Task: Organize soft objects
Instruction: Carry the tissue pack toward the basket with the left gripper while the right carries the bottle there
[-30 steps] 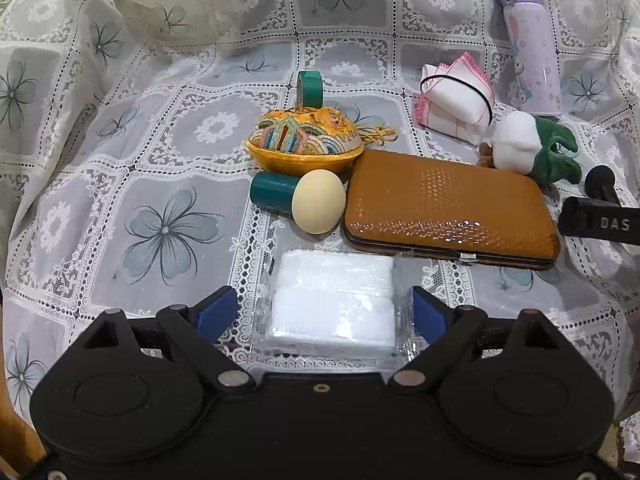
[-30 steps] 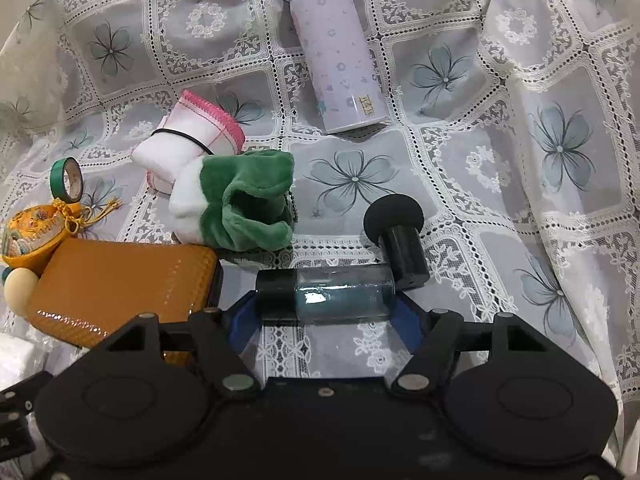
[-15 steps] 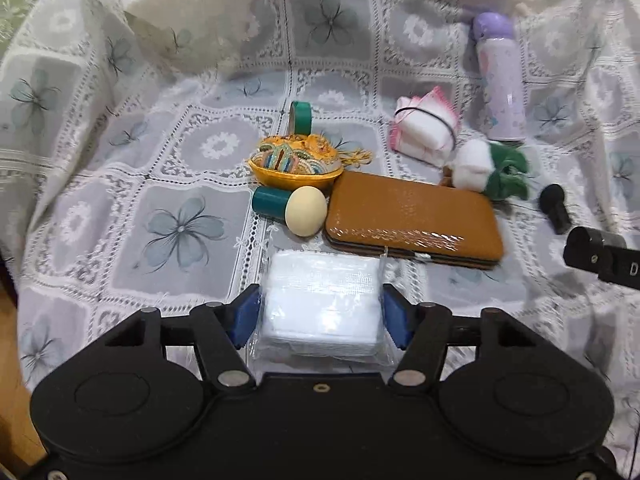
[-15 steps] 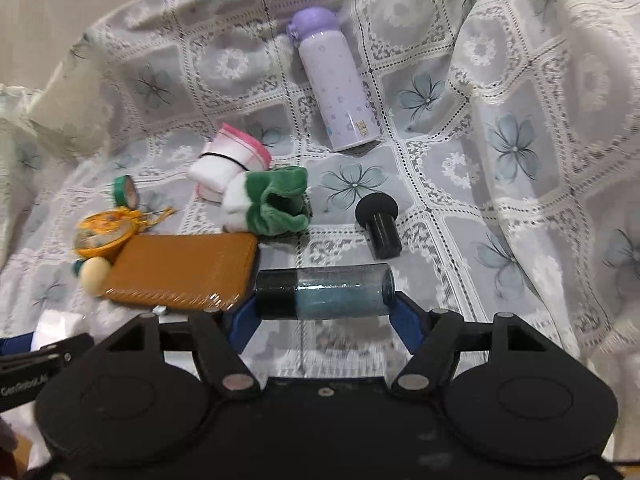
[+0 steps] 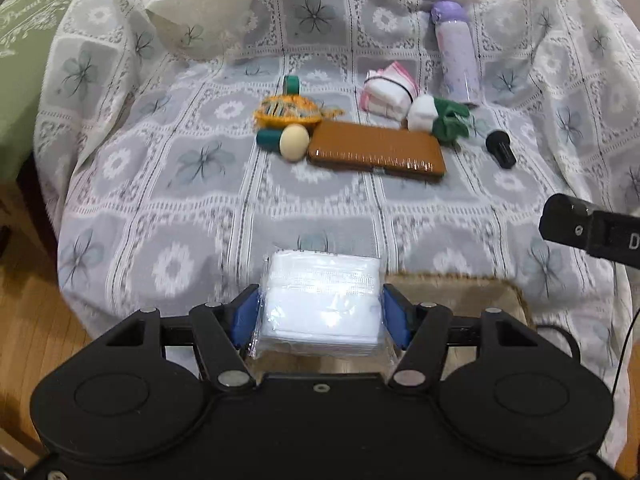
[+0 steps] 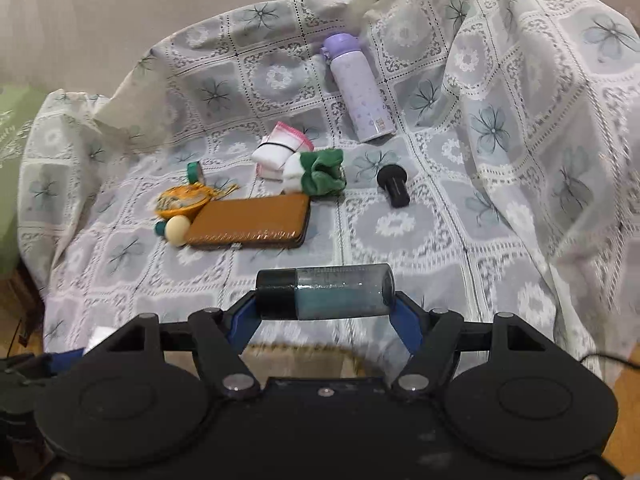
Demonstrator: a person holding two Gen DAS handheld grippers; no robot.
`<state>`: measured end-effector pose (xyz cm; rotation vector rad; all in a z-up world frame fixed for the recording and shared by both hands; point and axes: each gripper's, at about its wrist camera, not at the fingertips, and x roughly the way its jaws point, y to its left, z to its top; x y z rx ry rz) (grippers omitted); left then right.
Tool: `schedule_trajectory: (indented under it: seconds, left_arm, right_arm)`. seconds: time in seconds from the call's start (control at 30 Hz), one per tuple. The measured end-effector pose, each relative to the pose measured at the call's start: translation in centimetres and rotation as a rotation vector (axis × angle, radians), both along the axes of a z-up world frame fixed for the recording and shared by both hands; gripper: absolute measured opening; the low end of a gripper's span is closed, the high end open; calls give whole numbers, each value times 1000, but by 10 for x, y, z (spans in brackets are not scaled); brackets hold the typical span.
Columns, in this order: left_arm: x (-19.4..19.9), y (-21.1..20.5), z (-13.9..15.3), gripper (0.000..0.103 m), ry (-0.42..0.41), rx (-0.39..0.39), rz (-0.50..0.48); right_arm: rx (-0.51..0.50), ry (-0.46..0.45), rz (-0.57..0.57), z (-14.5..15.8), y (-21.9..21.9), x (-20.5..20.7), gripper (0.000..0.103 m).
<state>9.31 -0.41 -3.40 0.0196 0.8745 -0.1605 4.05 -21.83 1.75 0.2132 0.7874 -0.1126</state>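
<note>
Left wrist: left tool (image 5: 320,314) pinching plastic-wrapped white pad (image 5: 320,304), right tool (image 6: 325,314) clamping glassy cylindrical bottle (image 6: 325,291), possibly liquid-filled

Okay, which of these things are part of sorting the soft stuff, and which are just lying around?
In hand:
left gripper shut on wrapped white tissue pack
right gripper shut on clear tube with black cap
green and white plush
banded pink cloth roll

Lying about:
purple bottle
brown case
egg
</note>
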Motion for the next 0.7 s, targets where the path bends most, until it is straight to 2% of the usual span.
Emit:
schedule_trajectory:
  seconds: [0.27, 0.53, 0.7]
  left_arm:
    - [-33, 3, -6, 60, 35, 13, 44]
    - [-60, 1, -6, 60, 22, 33, 75]
    - [-62, 2, -3, 60, 10, 38, 98]
  right_arm:
    - [25, -20, -1, 9, 11, -39, 69]
    - [31, -34, 18, 17, 19, -81, 69]
    - [60, -13, 38, 15, 19, -88, 69]
